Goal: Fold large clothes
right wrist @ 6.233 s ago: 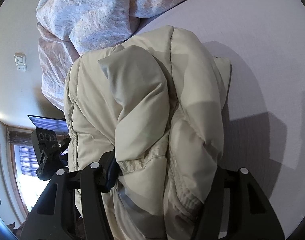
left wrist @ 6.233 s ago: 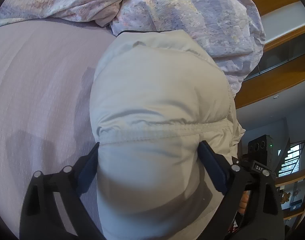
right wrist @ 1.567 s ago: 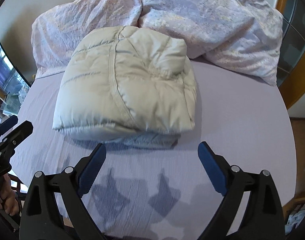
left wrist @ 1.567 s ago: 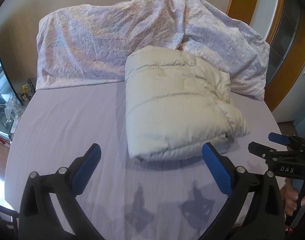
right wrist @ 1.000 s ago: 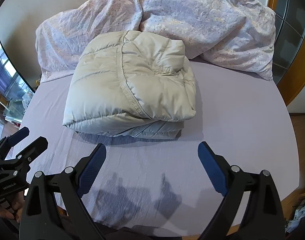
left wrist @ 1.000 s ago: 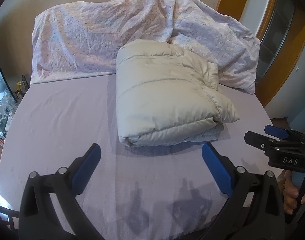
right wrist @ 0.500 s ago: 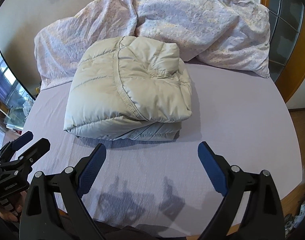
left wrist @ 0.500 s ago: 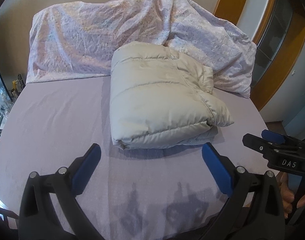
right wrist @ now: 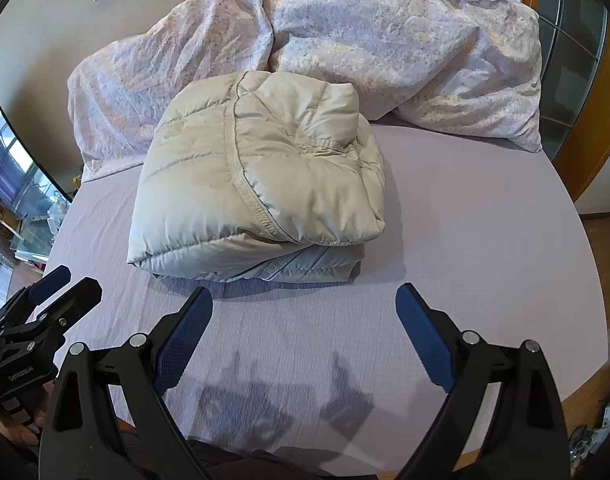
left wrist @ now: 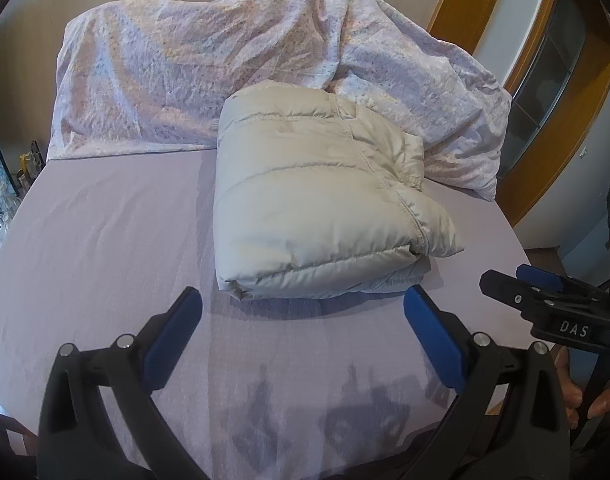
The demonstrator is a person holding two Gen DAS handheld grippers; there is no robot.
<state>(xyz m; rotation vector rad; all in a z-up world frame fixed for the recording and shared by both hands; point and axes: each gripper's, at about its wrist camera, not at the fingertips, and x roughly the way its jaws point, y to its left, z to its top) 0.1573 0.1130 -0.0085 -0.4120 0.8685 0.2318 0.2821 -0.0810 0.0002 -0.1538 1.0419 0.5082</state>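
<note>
Jacket [left wrist: 313, 204] now lies folded on bed [left wrist: 105, 240], just before duvet [left wrist: 193, 80]. Left gripper [left wrist: 301, 320] and right gripper [right wrist: 303, 316] have released it, pulled back, jaws open, empty. Folding looks finished.

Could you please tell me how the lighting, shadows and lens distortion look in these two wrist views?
Left wrist view: daylight throws gripper shadows onto the sheet before the left gripper; fisheye bends the bed edge. Right wrist view: similar shadows before the right gripper, the folded jacket sharp, corners vignetted black.

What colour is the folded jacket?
Pale cream-beige, quilted jacket; clearest in the right wrist view.
</note>
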